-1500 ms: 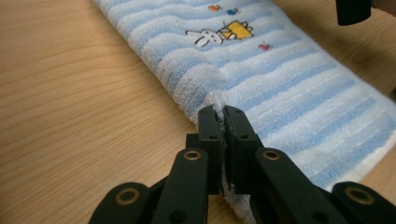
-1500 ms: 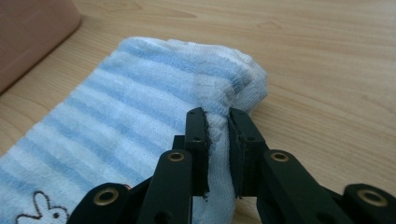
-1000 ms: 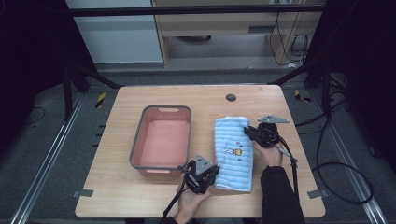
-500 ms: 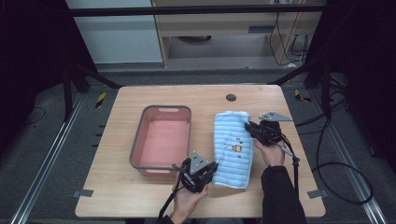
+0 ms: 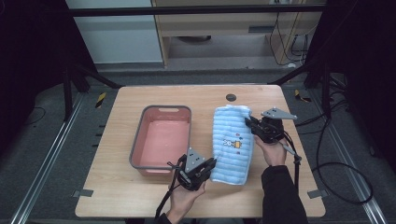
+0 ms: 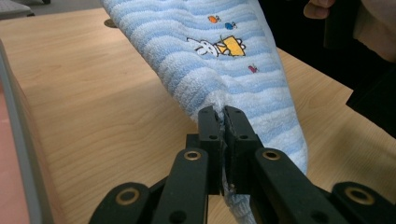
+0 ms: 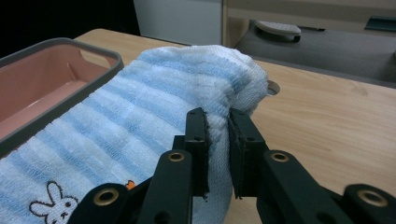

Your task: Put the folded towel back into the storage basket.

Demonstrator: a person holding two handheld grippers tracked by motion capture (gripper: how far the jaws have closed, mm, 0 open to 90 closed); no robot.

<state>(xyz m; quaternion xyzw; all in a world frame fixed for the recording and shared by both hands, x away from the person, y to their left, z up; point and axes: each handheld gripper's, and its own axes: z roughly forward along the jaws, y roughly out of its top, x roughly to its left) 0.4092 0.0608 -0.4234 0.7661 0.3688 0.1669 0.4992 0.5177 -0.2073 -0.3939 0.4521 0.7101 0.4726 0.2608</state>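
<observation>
Towel (image 5: pixel 231 142) of blue and white stripes lies on the wooden table (image 5: pixel 112 186), stretched lengthwise from the near edge toward the far side, just to the right of a pink basin with a grey rim (image 5: pixel 138 144). On its upper face sits a small embroidered picture, a white rabbit beside a yellow shape (image 6: pixel 215 45), with tiny coloured marks near it.

Both grippers hold the cloth. The left gripper (image 5: pixel 204 169), carried in the person's left hand (image 5: pixel 184 198), has its jaws pressed together on the towel's near left corner; in the left gripper view the fabric is pinched into a ridge between the two black jaws (image 6: pixel 223 135) and the cloth rises away from that spot, lifted a little off the table there. The right gripper (image 5: pixel 254 127), held in the right hand (image 5: pixel 272 151), clamps the towel's right edge toward the far end. In the right gripper view the jaws (image 7: pixel 218 140) bite a thick fold of terry, standing slightly apart because of the bunched cloth between them, and the far corner (image 7: pixel 243 88) humps up above them.

The basin is seen at the left of the right gripper view (image 7: pixel 56 84), close alongside the towel. A round dark hole (image 5: pixel 230 97) sits in the table beyond the towel's far end. A cable (image 5: pixel 327 168) trails off the table's right side from the right gripper.
</observation>
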